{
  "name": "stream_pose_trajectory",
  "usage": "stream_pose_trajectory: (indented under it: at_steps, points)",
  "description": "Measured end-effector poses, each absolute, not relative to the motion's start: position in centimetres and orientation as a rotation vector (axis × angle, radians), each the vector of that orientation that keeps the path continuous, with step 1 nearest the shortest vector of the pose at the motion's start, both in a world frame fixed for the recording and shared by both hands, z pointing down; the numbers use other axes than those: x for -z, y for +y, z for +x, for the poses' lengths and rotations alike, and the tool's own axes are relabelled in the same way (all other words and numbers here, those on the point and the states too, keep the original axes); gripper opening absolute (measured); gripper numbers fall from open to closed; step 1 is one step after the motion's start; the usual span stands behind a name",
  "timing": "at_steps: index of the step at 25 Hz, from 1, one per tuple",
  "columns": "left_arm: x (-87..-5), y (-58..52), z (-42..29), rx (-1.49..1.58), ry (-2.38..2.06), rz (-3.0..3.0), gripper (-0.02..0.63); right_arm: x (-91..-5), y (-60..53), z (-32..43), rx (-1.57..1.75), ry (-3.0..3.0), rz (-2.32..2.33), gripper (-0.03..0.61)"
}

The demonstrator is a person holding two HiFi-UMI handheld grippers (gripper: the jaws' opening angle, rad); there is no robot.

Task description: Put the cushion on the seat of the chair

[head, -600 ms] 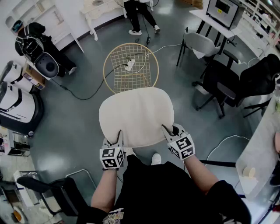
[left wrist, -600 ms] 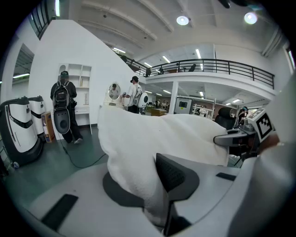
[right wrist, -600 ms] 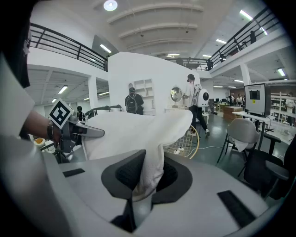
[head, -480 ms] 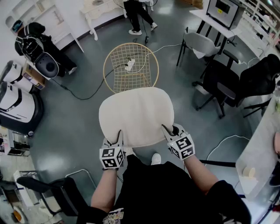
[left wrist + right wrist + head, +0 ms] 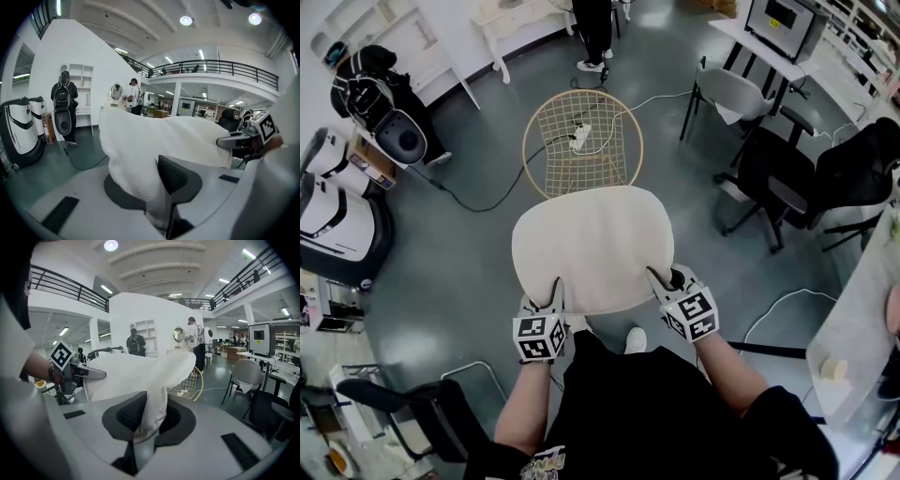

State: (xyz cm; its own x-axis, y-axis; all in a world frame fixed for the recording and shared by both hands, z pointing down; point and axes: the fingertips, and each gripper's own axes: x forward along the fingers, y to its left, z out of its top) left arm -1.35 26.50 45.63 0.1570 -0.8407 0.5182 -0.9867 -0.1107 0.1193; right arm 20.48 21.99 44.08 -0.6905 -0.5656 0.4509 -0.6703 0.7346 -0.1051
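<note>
Slippage at the left corner is my first worry. My left gripper (image 5: 551, 298) is clamped on only a thin pinch of the cushion (image 5: 592, 246) near its rim, and in the left gripper view the white cover bunches up between the pads. If that fabric pulls through, the corner would drop and the whole pad would swing from the other grip.

Further out on the left, a black cable (image 5: 487, 202) trails across the floor toward the chair (image 5: 524, 145), with a power strip (image 5: 578, 139) lying under it. Stepping closer, I could catch a foot on them and jolt the carry.

The cushion hangs roughly flat in the air between the two grippers, in front of me and not yet on the chair. In the head view its far edge overlaps the near edge of the wire seat, but I judge it to be above the seat and short of it. The seat is a wire bowl with a round back, so a landing off-centre could leave the cushion propped against the back or drooping over the front rim.

My right gripper (image 5: 664, 281) is closed the same way on a fold at the cushion's near right corner. Letting one side go before the other would tip the pad off the seat.
</note>
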Motion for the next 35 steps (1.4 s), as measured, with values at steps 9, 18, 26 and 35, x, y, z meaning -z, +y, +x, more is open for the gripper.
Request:
stream_pose_trajectory:
  at_steps: [9, 18, 26, 35]
  points:
    - [-45.7, 25.1, -4.4, -0.443, -1.732, 2.002, 0.095, -44.0, 20.5, 17.3, -0.364, -2.537, 0.943, 0.061]
    - [-46.0, 22.5, -10.2, -0.440, -1.718, 2.004, 0.095, -44.4, 17.9, 11.6, -0.375, -2.528, 0.954, 0.061]
    - [-46.0, 19.6, -16.8, -0.445, -1.699, 2.019, 0.095, -44.4, 15.4, 5.1, -0.389, -2.522, 0.978, 0.061]
    - [-46.6, 16.2, -23.8, -0.437, -1.680, 2.039, 0.095, -45.1, 12.6, -1.9, -0.385, -2.505, 1.008, 0.061]
